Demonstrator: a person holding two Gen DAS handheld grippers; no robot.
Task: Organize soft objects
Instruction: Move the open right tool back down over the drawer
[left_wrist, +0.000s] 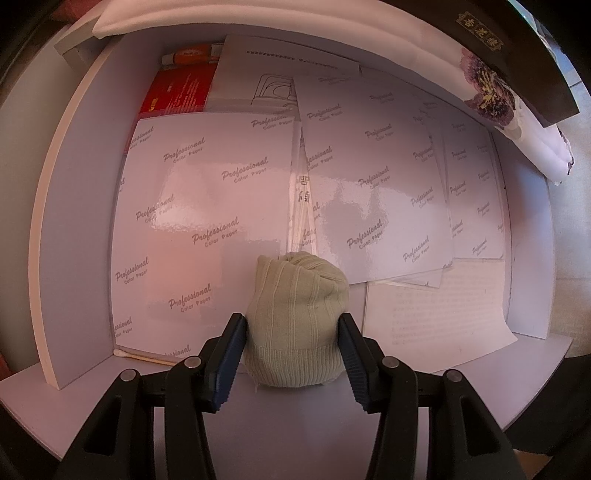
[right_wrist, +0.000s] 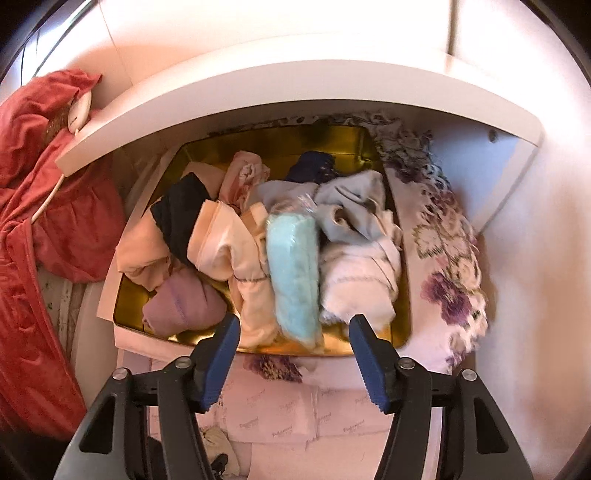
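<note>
The left gripper (left_wrist: 293, 332) points straight down with its blue pads pressed against both sides of a rolled beige ribbed sock (left_wrist: 297, 321), which it holds just above sheets of printed paper (left_wrist: 207, 206) in a white drawer (left_wrist: 77, 221). The right gripper (right_wrist: 293, 328) stands with its jaws apart and nothing between them. Ahead of it a gold-lined box (right_wrist: 332, 144) is heaped with soft garments, a pale turquoise bundle (right_wrist: 293, 266) nearest its fingertips. A floral cloth (right_wrist: 447, 254) lies to the right of the box.

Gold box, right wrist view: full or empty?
Full. The gold box is heaped with bundled soft items, including a light blue one; little gold floor shows.
</note>
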